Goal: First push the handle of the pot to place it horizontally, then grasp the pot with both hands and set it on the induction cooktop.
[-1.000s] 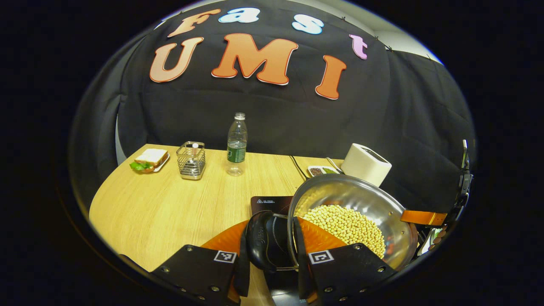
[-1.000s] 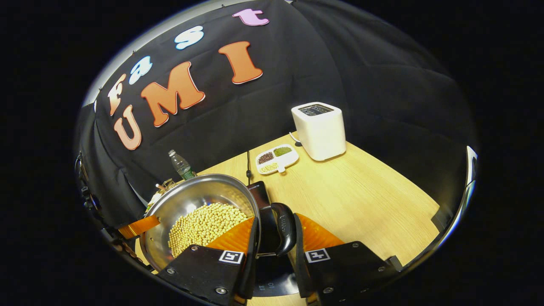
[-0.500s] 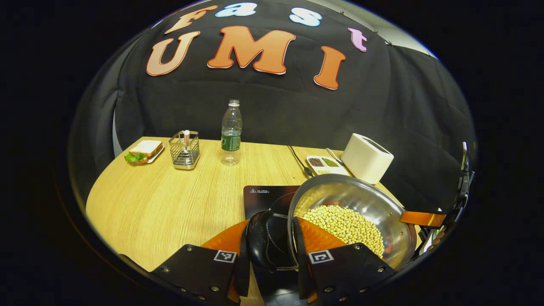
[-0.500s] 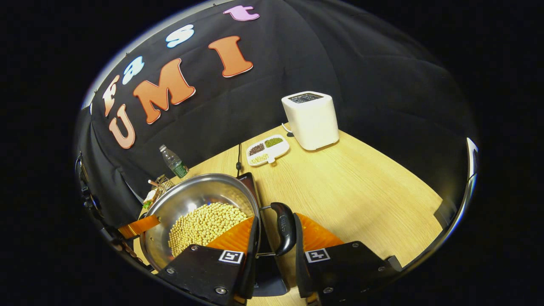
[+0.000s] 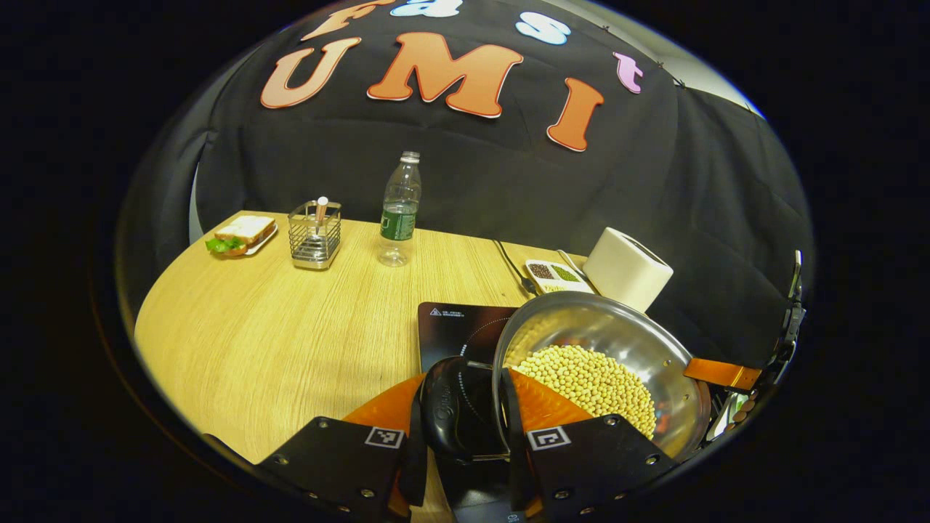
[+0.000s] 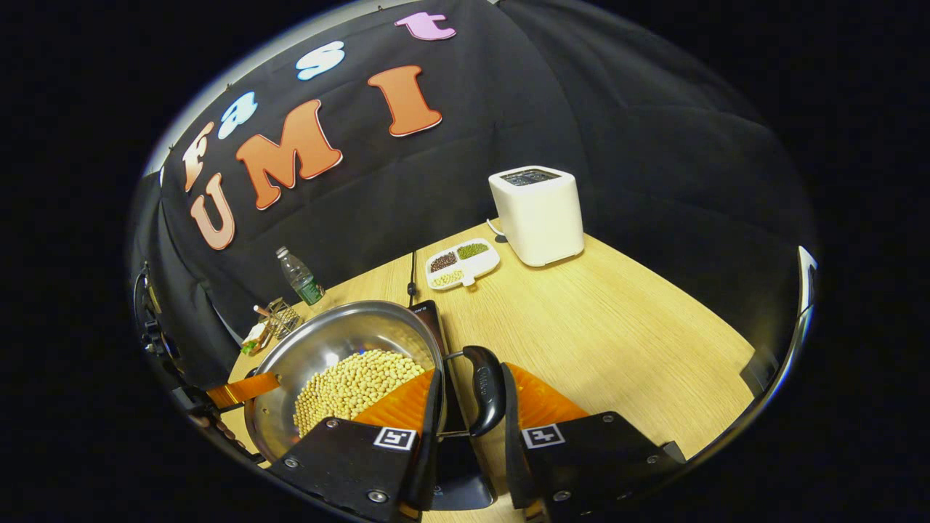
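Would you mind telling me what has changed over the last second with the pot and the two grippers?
The pot of soybeans has been carried farther over the induction cooktop, more of which now shows ahead of it. The left gripper and right gripper stay clamped on the side handles; nothing else on the table moved.

So the right gripper (image 6: 468, 418) has both fingers pinched on the pot's black side handle (image 6: 485, 388), one on each side of it. The steel pot (image 6: 320, 345) sits to the left of that, loaded with pale yellow beans (image 6: 352, 388). A corner of the black induction cooktop (image 6: 430, 318) peeks out behind the rim and more of it shows below the handle. Across the pot the other gripper (image 6: 240, 390) meets the far rim. Farther back on the wooden bench (image 6: 617, 327): a white toaster (image 6: 538, 216), a divided dish of beans (image 6: 463, 263), a water bottle (image 6: 298, 276) and a wire basket (image 6: 278, 317).
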Motion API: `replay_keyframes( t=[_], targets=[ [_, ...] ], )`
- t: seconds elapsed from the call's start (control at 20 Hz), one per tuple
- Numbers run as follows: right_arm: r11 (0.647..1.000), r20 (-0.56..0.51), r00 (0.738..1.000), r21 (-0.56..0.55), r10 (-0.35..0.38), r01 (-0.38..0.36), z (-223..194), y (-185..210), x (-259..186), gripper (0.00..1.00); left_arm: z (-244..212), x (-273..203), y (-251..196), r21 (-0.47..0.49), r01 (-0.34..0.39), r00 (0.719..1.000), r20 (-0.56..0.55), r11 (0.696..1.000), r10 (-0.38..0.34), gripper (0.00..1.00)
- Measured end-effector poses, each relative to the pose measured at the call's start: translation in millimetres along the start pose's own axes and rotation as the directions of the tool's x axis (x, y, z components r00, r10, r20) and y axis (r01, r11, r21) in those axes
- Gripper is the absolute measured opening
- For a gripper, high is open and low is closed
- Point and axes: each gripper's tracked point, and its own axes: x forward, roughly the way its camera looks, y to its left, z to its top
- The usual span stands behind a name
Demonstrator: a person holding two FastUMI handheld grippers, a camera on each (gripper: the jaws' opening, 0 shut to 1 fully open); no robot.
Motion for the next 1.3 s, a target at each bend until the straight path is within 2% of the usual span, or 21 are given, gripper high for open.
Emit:
replay_keyframes(
  t=[0.05,0.1,0.3,0.4,0.45,0.5,0.55,0.65,0.85,1.05,1.2,1.3],
  targets=[
    [1.000,0.001,1.000,-0.005,-0.004,0.004,-1.7,-0.4,0.5,0.35,2.3,1.0,-0.5,-0.008,0.002,1.000,0.010,1.000,-0.002,0.46],
    [1.000,0.004,1.000,-0.003,-0.006,0.006,-2.9,0.4,0.0,0.42,0.7,1.4,0.3,-0.006,0.002,1.000,0.006,1.000,-0.002,0.47],
    [1.000,0.011,1.000,-0.002,-0.004,0.004,0.0,3.1,-0.4,0.48,5.8,0.3,0.1,0.001,-0.004,1.000,0.025,1.000,0.004,0.54],
    [1.000,0.050,0.999,-0.007,0.005,-0.005,11.8,9.8,-5.7,0.63,18.1,-4.6,8.3,0.012,-0.047,0.997,0.066,0.999,0.046,0.65],
    [1.000,0.077,0.997,-0.024,0.010,-0.008,20.5,14.1,-11.0,0.65,24.9,-12.0,11.8,0.016,-0.067,0.994,0.083,0.998,0.066,0.74],
    [0.999,0.106,0.994,-0.050,0.010,-0.005,28.7,17.6,-18.0,0.86,37.8,-20.3,13.1,0.020,-0.081,0.990,0.115,0.996,0.078,0.80],
    [0.997,0.138,0.990,-0.077,-0.003,0.014,38.4,19.0,-23.6,0.93,51.8,-30.0,12.4,0.025,-0.085,0.984,0.157,0.996,0.080,0.85],
    [0.994,0.205,0.978,-0.102,-0.024,0.046,61.0,25.9,-40.6,0.95,83.6,-58.8,11.0,0.031,-0.101,0.962,0.257,0.994,0.090,0.85],
    [0.992,0.307,0.951,-0.124,0.035,0.004,98.6,64.4,-75.8,0.95,144.2,-127.2,2.6,0.058,-0.127,0.899,0.429,0.990,0.090,0.84],
    [0.987,0.395,0.916,-0.163,0.067,-0.002,133.9,87.9,-115.5,0.95,183.5,-184.6,0.6,0.097,-0.203,0.828,0.548,0.974,0.118,0.84],
    [0.979,0.425,0.892,-0.188,0.151,-0.076,150.0,116.0,-151.5,0.95,194.4,-216.4,-1.6,0.071,-0.223,0.812,0.565,0.972,0.145,0.83],
    [0.970,0.464,0.868,-0.233,0.175,-0.071,159.9,124.0,-172.2,0.95,200.9,-233.7,-10.1,0.072,-0.199,0.808,0.577,0.977,0.122,0.83]
  ],
)
